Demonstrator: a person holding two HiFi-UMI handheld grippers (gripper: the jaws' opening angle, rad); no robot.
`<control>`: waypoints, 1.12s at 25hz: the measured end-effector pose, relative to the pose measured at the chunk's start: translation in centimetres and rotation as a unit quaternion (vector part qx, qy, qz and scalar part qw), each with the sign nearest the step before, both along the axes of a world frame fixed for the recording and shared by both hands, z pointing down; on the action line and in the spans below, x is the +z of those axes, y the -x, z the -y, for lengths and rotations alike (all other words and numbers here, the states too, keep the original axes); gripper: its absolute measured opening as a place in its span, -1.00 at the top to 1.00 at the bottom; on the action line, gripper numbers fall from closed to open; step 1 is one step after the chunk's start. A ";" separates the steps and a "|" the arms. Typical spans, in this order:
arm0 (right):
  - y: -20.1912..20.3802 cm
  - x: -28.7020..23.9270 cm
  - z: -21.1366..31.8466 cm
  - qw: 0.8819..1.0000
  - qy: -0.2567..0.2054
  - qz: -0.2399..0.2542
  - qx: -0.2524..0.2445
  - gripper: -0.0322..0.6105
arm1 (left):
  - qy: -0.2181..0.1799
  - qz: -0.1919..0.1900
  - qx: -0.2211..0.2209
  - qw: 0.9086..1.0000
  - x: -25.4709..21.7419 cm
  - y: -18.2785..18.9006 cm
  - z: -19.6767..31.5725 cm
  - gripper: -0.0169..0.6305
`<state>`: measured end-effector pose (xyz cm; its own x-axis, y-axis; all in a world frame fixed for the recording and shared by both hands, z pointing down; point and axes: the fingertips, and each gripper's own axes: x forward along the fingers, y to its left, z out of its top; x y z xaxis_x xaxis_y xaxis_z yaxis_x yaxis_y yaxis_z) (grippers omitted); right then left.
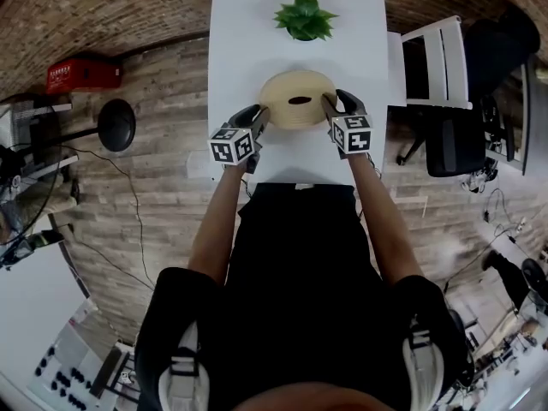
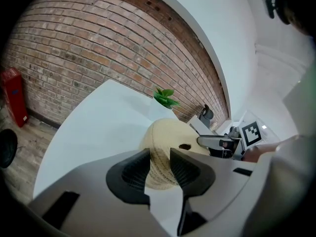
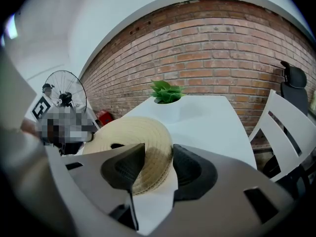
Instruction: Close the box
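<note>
The round, pale woven-straw box [image 1: 297, 98], lid apparently on, sits mid-way along the white counter [image 1: 248, 24]. It looks light, fairly stiff and rough enough to grip, best taken by its rim. The left tongs [image 2: 159, 157] and right tongs [image 3: 159, 154] straddle opposite rims, released.

You wear a black short-sleeved top [image 1: 300, 264] with white buckled straps [image 1: 182, 365] on both shoulders; your left gripper [image 1: 259, 118] and right gripper [image 1: 330, 106] carry cubes [image 1: 233, 145] with black-and-white square markers.
</note>
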<state>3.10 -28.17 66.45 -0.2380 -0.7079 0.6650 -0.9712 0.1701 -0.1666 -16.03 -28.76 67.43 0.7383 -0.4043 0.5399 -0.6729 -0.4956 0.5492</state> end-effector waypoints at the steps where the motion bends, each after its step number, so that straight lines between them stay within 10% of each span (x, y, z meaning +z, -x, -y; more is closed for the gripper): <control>1: -0.1 0.1 -0.1 1.000 0.001 0.002 0.002 0.35 | 0.001 0.000 0.001 1.000 0.0 -0.1 0.0 0.52; 23: -0.6 -2.2 -0.4 0.999 -0.042 -0.003 -0.009 0.40 | -0.047 0.003 0.013 0.999 -1.6 0.3 0.7 0.47; 28: -0.2 -3.4 -1.1 0.998 -0.054 0.019 -0.023 0.75 | -0.063 -0.006 0.011 0.998 -2.8 0.2 1.0 0.64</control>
